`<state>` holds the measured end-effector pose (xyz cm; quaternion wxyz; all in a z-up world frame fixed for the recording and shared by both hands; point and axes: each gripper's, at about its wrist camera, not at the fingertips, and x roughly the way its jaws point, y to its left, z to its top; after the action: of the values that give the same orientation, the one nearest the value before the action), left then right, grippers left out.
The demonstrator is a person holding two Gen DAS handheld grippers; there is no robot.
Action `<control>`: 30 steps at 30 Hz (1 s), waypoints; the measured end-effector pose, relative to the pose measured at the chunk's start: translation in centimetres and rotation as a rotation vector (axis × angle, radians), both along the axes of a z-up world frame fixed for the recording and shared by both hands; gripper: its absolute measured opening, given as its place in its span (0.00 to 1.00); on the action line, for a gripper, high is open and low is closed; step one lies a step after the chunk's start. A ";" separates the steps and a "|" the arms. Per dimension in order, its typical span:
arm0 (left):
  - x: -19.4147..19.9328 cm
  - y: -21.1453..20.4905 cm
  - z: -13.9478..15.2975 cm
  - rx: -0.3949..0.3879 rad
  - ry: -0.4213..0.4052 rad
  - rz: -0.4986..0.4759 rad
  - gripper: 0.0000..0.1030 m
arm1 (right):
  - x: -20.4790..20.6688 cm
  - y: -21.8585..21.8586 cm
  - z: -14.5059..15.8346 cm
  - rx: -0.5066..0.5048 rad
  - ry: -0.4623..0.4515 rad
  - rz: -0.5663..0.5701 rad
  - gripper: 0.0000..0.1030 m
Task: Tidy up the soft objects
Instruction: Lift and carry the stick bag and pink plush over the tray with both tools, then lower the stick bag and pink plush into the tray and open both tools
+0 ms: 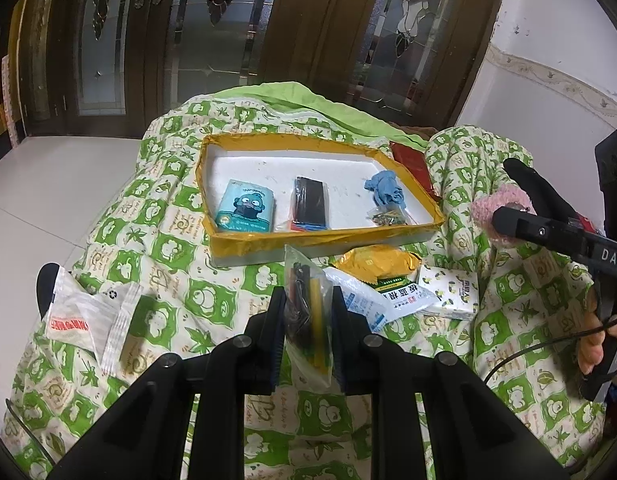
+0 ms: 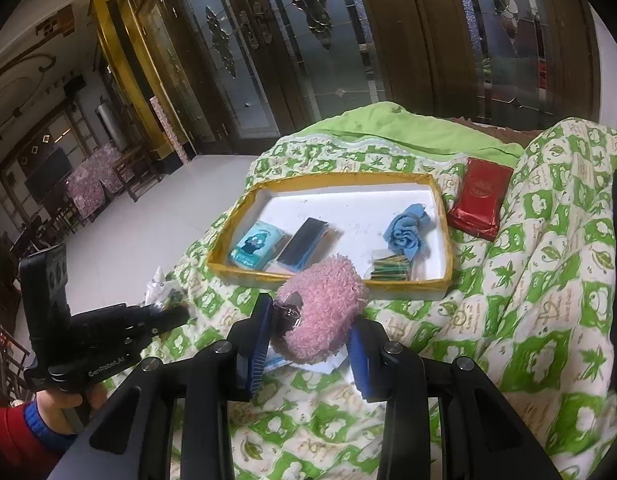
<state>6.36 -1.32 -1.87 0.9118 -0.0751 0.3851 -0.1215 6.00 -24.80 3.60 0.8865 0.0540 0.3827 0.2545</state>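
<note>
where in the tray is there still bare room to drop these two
The tray is bare along its far wall, behind the tissue pack, black packet and blue cloth. Narrow gaps separate those. The near right corner is crowded by a small clear bag.

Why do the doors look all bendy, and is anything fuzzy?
Both wrist views use fisheye lenses, so the doors curve and the corners go black. In the right wrist view, the quilt smears slightly at the far right. In the left wrist view, the tray looks sharp.
</note>
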 end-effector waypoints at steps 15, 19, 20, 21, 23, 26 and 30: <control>3.4 0.6 1.4 0.031 0.000 0.001 0.19 | 3.4 -1.7 0.6 0.017 0.042 -0.034 0.37; 4.9 0.6 1.7 0.031 0.010 -0.001 0.19 | 4.8 -0.4 0.6 0.011 0.058 -0.010 0.37; 5.3 0.6 1.7 0.033 0.015 -0.003 0.19 | 5.2 0.0 0.5 0.008 0.064 -0.006 0.37; 5.6 0.6 1.6 0.037 0.018 -0.003 0.19 | 5.7 0.4 0.2 0.006 0.074 0.000 0.37; 6.2 0.6 1.6 0.041 0.025 -0.001 0.19 | 6.5 1.1 -0.4 0.013 0.102 0.003 0.37; 7.3 0.6 1.4 0.047 0.038 0.002 0.19 | 7.6 2.0 -1.5 0.019 0.139 0.009 0.37; 9.0 0.7 1.2 0.055 0.048 0.001 0.19 | 8.8 3.1 -3.0 0.007 0.178 0.007 0.37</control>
<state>15.35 -0.62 -0.68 0.9041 -0.0531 0.4098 -0.1086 14.85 -21.72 0.57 0.8480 0.0779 0.4592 0.2531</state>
